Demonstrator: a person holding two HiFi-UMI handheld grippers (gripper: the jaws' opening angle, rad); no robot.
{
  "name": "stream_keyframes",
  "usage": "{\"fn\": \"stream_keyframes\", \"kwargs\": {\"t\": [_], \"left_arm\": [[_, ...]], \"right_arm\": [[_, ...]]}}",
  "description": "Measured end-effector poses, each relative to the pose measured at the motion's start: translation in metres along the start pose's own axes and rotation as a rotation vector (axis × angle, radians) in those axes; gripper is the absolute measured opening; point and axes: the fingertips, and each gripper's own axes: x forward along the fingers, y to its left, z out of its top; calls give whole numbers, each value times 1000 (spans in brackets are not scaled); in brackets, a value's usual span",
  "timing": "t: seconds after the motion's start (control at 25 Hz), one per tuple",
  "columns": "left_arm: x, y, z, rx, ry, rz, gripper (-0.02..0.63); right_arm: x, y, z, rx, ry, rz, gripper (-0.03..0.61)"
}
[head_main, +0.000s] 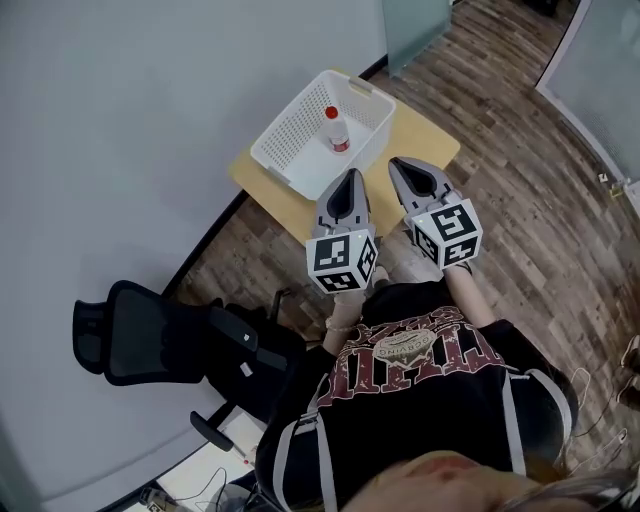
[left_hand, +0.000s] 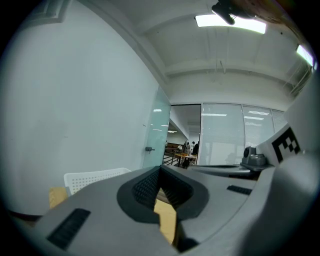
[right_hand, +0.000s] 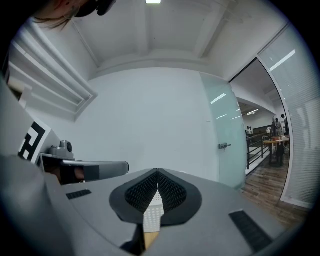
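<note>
A white perforated basket (head_main: 290, 135) stands on a small light-wood table (head_main: 425, 135) against the wall, with a small clear bottle with a red cap (head_main: 336, 130) upright inside it. My left gripper (head_main: 349, 179) hovers above the table's near edge, just short of the basket, its jaws shut with nothing between them. Beside it, my right gripper (head_main: 403, 167) is also shut and empty, its tips close to the basket's near right corner. In the left gripper view the basket (left_hand: 95, 178) and table (left_hand: 165, 218) show beyond the shut gripper (left_hand: 160, 169). The right gripper view has the shut gripper (right_hand: 158, 173) pointing at the basket's wall (right_hand: 153, 212).
A black office chair (head_main: 160, 345) stands at the left against the grey wall. Wood floor surrounds the table. A glass door (left_hand: 154, 132) and glass partitions lie beyond, with people far off. The person's black shirt (head_main: 420, 385) fills the lower head view.
</note>
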Motion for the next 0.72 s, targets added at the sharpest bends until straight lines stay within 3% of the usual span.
{"fn": "stream_keyframes", "kwargs": {"t": [0.72], "left_arm": [[47, 69, 9, -14, 13, -69, 48]], "right_arm": [[86, 3, 3, 0, 14, -48, 17]]}}
